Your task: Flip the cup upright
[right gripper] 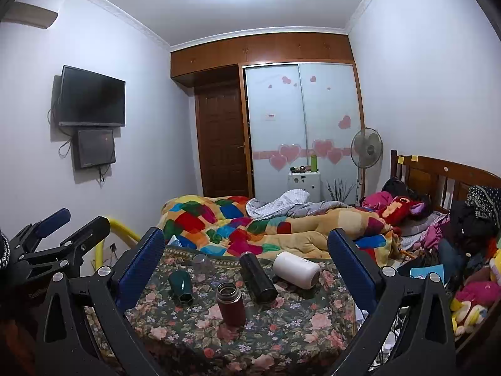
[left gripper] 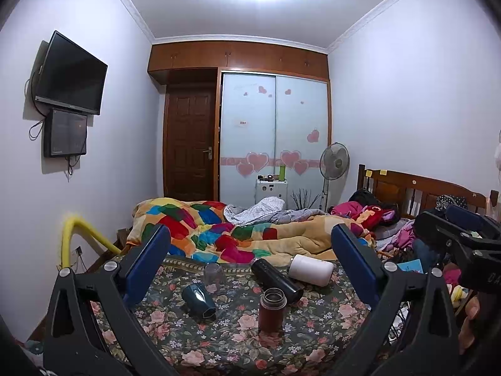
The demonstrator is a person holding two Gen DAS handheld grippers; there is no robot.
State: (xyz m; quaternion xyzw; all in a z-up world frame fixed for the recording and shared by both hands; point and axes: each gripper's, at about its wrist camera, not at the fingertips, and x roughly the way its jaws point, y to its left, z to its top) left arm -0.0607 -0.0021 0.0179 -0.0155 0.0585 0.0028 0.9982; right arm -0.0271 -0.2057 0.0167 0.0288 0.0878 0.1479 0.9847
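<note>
Several cups sit on a floral cloth (left gripper: 225,344). A dark red flask (left gripper: 271,310) stands upright with its mouth open; it also shows in the right wrist view (right gripper: 231,304). A black bottle (left gripper: 277,280) (right gripper: 257,277), a white cup (left gripper: 310,270) (right gripper: 296,269) and a dark teal cup (left gripper: 198,299) (right gripper: 181,287) lie on their sides. A clear glass (left gripper: 214,274) (right gripper: 203,263) stands upside down. My left gripper (left gripper: 250,247) is open and empty above the near edge. My right gripper (right gripper: 245,250) is open and empty, likewise held back from the cups.
A colourful quilt (left gripper: 219,228) is heaped on the bed behind the cloth. Clothes and toys (right gripper: 469,250) pile up at the right by the wooden headboard. A yellow rail (left gripper: 75,232) stands at the left. The other gripper (left gripper: 463,244) shows at the right edge.
</note>
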